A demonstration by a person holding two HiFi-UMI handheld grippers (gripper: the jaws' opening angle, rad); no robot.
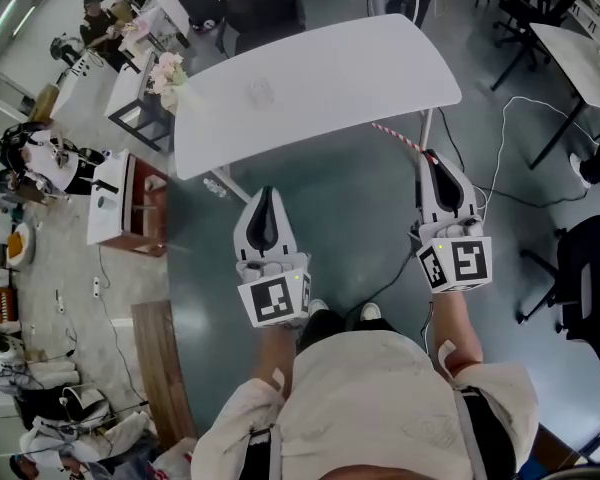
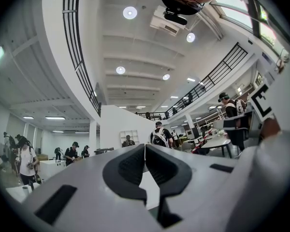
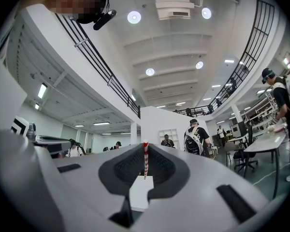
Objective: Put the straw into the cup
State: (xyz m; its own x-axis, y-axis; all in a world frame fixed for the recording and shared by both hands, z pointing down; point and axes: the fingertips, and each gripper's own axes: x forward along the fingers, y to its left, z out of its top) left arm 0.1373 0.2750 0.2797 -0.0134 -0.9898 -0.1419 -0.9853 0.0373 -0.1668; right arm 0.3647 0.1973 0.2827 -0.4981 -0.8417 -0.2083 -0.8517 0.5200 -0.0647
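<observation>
My right gripper (image 1: 428,156) is shut on a red-and-white striped straw (image 1: 395,136), which sticks out forward and left over the near edge of the white table (image 1: 380,58). In the right gripper view the straw (image 3: 145,159) stands upright between the closed jaws of that gripper (image 3: 145,150). My left gripper (image 1: 267,192) is shut with nothing in it and hangs over the floor just short of the table. The left gripper view shows its jaws (image 2: 145,151) pressed together. A faint clear shape, possibly the cup (image 1: 260,92), sits on the tabletop.
A black office chair (image 1: 590,268) stands at the right, and cables (image 1: 500,158) trail across the floor. At the left are a white cart (image 1: 110,203) and a small table with flowers (image 1: 166,72). People work along the far left. More tables (image 1: 580,53) stand at the back right.
</observation>
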